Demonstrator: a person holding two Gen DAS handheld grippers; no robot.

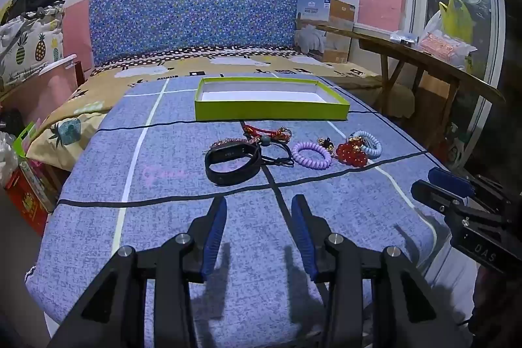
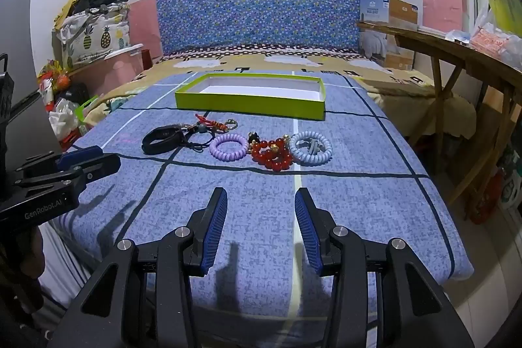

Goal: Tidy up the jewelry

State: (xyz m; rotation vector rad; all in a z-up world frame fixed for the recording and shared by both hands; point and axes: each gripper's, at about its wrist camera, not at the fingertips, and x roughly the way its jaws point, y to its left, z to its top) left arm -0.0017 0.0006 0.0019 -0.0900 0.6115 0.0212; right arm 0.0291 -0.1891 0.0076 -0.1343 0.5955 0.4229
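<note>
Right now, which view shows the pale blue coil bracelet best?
The right wrist view: the pale blue coil bracelet shows as a whole ring, beside the red bead bracelet. In the left wrist view it sits partly behind those beads.

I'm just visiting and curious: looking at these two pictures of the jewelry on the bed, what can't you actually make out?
- Green box: near wall hides its front floor, both views.
- Black band: too small to tell watch from bracelet.
- Red cord piece: tangled, its charms too small.
- Gold bits beside the red beads: partly hidden.
- Left gripper and right gripper: the hands are cut off by the edge.
</note>
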